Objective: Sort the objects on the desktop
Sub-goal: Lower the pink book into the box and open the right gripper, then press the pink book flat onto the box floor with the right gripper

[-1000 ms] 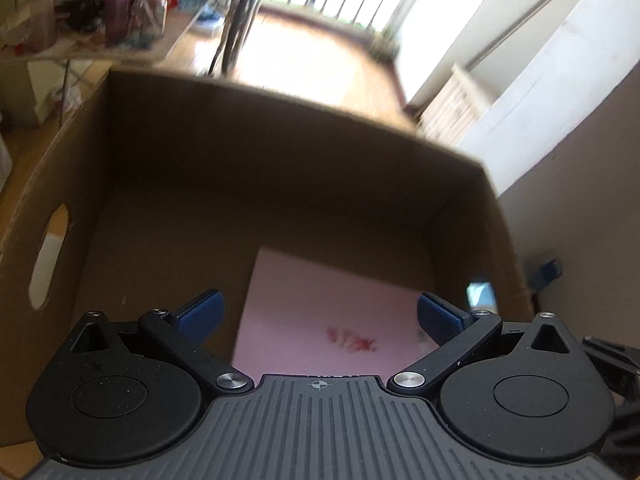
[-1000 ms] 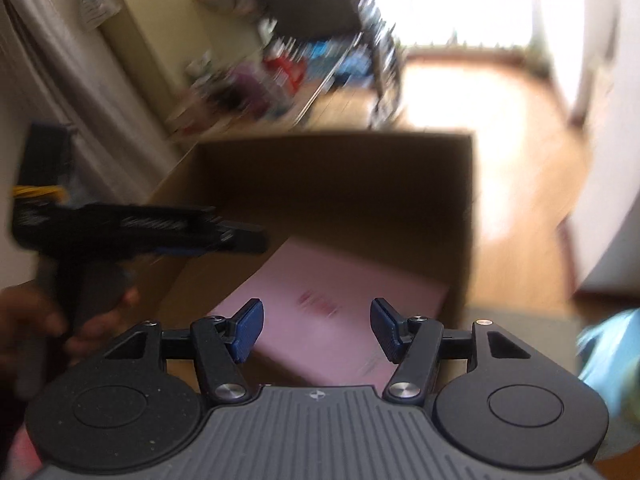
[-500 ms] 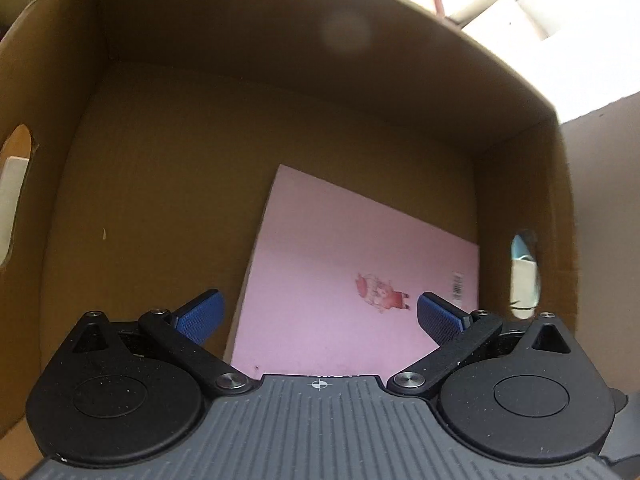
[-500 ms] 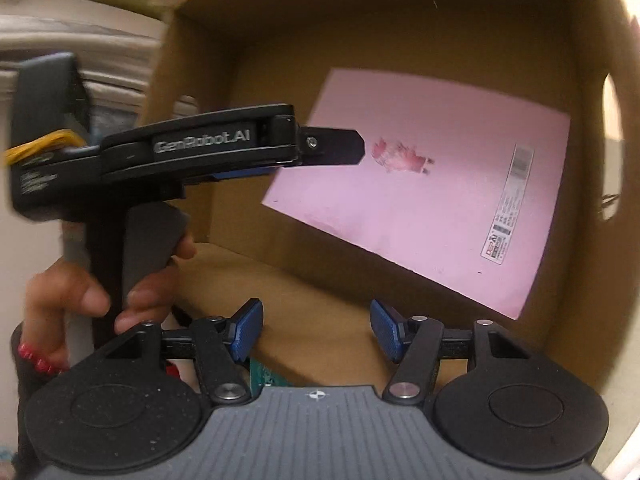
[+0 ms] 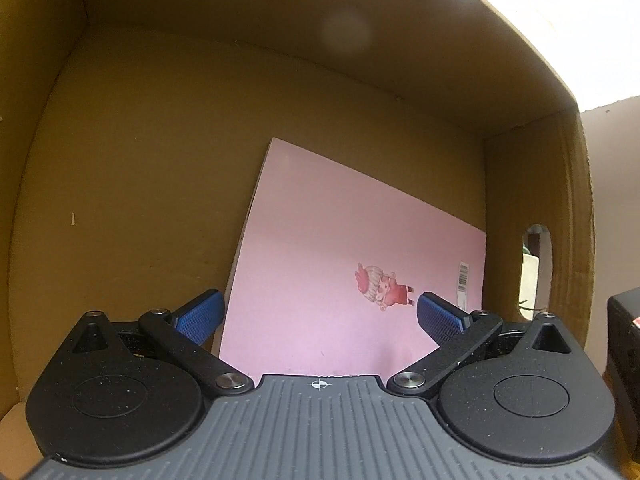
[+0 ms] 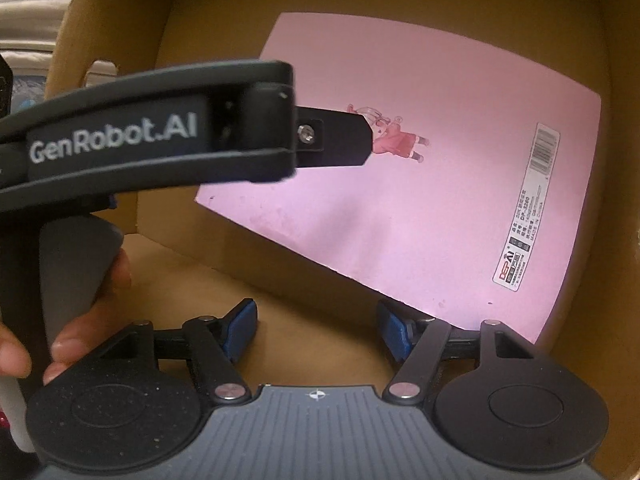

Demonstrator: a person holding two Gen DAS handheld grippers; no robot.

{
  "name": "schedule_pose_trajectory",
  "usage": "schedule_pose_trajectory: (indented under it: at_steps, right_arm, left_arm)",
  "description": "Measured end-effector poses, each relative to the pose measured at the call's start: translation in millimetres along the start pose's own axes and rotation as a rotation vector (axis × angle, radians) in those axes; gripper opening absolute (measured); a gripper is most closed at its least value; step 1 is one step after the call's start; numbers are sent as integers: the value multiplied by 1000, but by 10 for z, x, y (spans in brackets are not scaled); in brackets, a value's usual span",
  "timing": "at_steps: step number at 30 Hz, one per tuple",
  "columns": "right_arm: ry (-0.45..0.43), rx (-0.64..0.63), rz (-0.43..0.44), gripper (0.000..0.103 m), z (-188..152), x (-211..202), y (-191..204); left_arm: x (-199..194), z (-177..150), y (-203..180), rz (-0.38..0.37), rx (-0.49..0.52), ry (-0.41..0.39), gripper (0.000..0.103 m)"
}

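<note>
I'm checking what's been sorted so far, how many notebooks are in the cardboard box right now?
1. A pink notebook lies flat on the floor of the cardboard box, toward its right wall. The grippers hide the near part of the floor, so something could lie there unseen.

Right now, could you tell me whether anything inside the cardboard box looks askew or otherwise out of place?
Only the pink notebook: it lies flat on the floor of the cardboard box but turned at an angle, its edges not parallel to the walls, with one corner pushed against the side wall that has the handle hole. Nothing looks spilled or damaged.

Bare box floor (image 5: pixel 140 208) beside notebook (image 5: pixel 352 240)
</note>
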State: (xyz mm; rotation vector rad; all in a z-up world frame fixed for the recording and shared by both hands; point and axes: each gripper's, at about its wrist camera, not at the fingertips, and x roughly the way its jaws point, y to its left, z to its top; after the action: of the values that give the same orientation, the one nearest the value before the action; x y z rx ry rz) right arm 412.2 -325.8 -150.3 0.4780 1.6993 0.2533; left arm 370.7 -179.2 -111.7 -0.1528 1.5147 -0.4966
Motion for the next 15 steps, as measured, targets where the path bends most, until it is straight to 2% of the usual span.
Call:
schedule_pose_trajectory:
  at_steps: [7,15]
  right_arm:
    - [-66,1,-32,69,-71,18,15]
    - [-114,40,-34,68,-149,35,-41]
  left_arm:
    - [-58,-11,98,-29,-24,-32,103]
    - [-40,17,157,-17,-39,-52,103]
